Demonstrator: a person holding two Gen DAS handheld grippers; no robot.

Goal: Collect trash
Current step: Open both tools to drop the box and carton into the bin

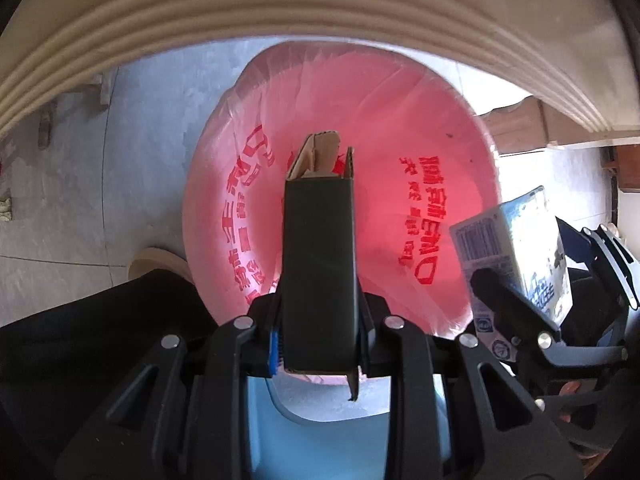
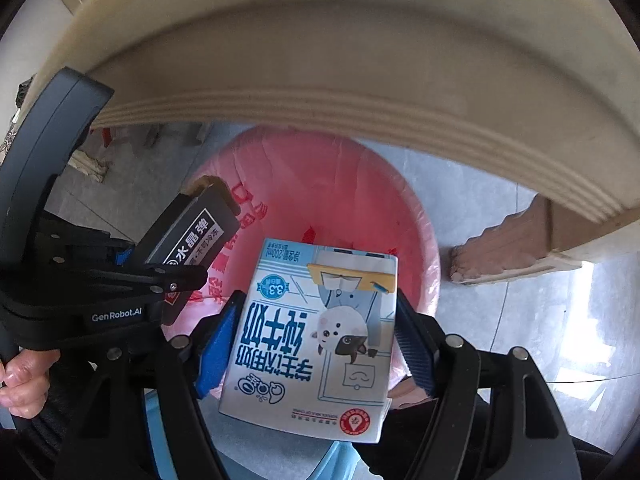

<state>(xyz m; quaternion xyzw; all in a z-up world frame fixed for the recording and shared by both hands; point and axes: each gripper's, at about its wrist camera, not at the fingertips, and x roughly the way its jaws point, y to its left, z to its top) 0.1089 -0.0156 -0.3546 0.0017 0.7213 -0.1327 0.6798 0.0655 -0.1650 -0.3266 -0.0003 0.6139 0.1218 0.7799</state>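
The left tool (image 1: 320, 344) is clamped on a narrow dark box (image 1: 319, 272), its pads pressed against the box's two long sides; the box points down, and its open cardboard flaps (image 1: 320, 152) hang over the mouth of the bin. That bin is lined with a pink bag (image 1: 432, 152) printed with red characters, and it stands on the grey tiled floor (image 1: 152, 92) just below the ribbed cream edge of the bench (image 1: 320, 12). From the right wrist view the same dark box (image 2: 192, 236) shows a white label, over the left rim of the pink bag (image 2: 340, 184). Further right, the right tool (image 2: 316, 344) is clamped on a blue-and-white milk carton (image 2: 316, 336), one blue pad (image 2: 216, 348) against each narrow side, the carton upside down above the bin's near right rim. The bare hand (image 2: 24, 380) on the left tool's handle shows at the left edge.
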